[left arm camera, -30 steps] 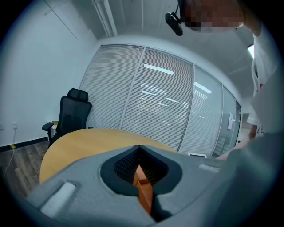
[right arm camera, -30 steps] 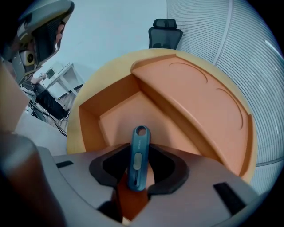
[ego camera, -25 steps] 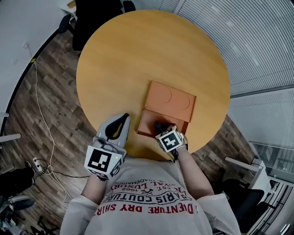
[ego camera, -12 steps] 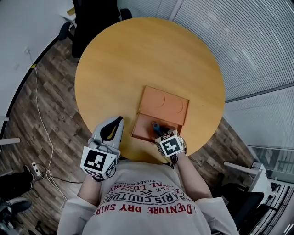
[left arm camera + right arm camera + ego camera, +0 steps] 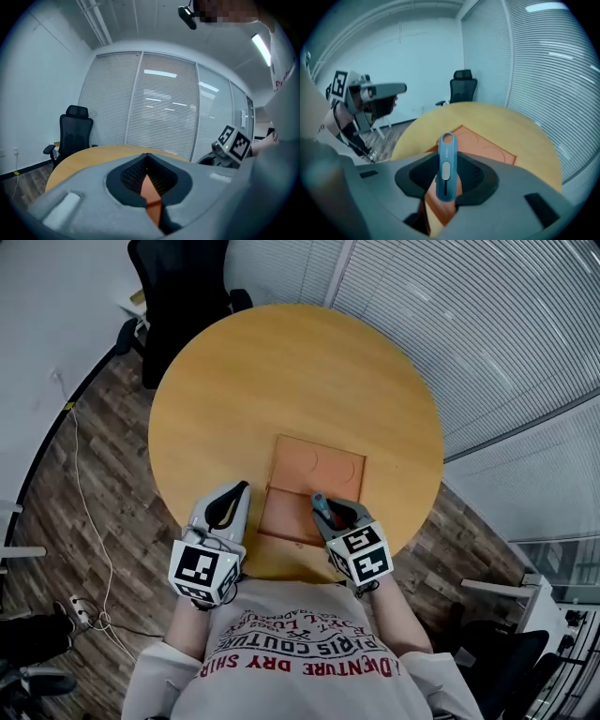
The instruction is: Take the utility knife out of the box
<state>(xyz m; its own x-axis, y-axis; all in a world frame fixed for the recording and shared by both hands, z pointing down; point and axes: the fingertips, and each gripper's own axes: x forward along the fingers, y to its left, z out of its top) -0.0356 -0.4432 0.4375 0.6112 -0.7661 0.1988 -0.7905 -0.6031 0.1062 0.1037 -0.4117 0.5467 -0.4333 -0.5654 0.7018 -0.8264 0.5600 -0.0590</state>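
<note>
Lifted utility knife (image 5: 446,165) up out of box (image 5: 300,474), clamped between right gripper (image 5: 328,512) jaws; box now below jaws.

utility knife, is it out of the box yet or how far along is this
Done: the box lies open on the table and the right tongs grip the utility knife. In hand: the knife is held above the box, apparently clear of it. Left: probably just moving it aside and setting it down. The left tongs sit shut and empty beside the box.
</note>
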